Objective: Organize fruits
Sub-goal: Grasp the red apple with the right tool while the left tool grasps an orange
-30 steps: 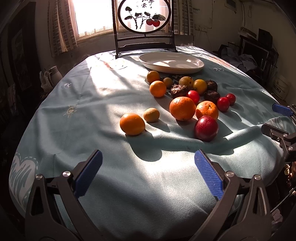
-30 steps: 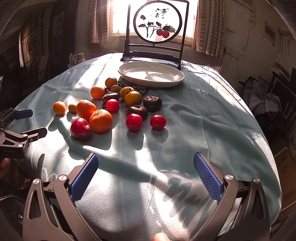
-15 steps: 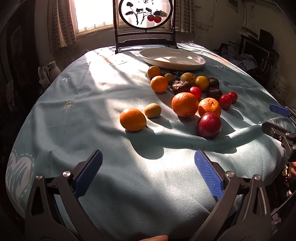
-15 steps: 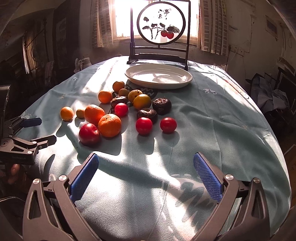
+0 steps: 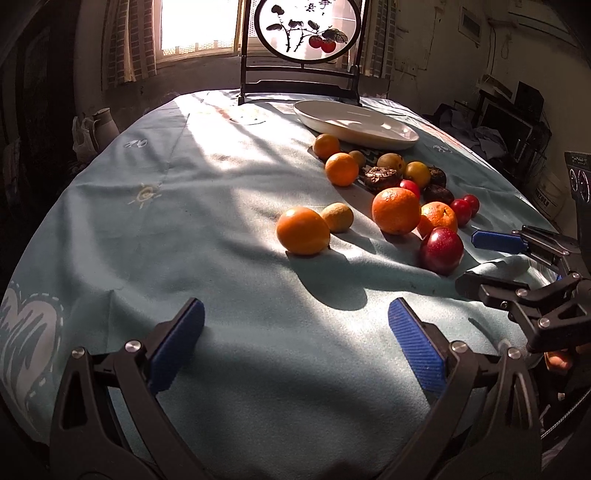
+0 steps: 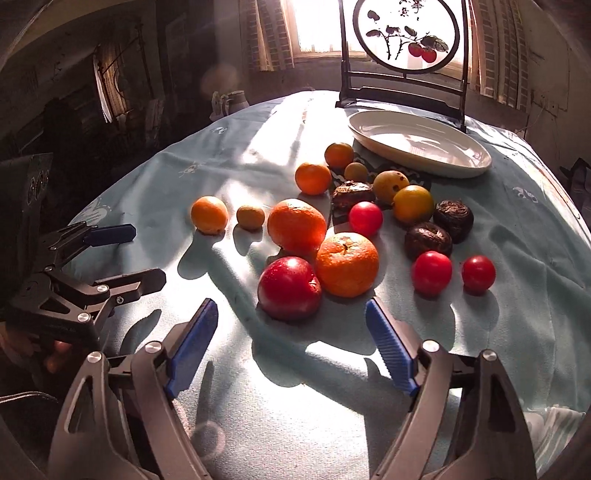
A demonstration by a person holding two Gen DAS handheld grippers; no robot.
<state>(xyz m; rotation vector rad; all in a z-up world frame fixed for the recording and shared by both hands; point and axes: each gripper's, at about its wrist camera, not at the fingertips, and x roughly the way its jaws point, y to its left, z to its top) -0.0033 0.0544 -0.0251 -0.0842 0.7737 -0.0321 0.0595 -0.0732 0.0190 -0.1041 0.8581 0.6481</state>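
Spanning both views: round table (image 5: 184, 192) under a pale blue cloth. Far edge: painted round screen (image 6: 406, 33) on a dark stand, oval white plate (image 6: 421, 147) just before it. Left claw (image 5: 295, 332) and right claw (image 6: 291, 332), both with pads spread apart, holding nothing. Fruits loose on the cloth near the plate: large orange (image 6: 297, 227), mandarin (image 6: 347, 264), red apple (image 6: 290, 288) just beyond the right claw, small red fruit (image 6: 478, 274).
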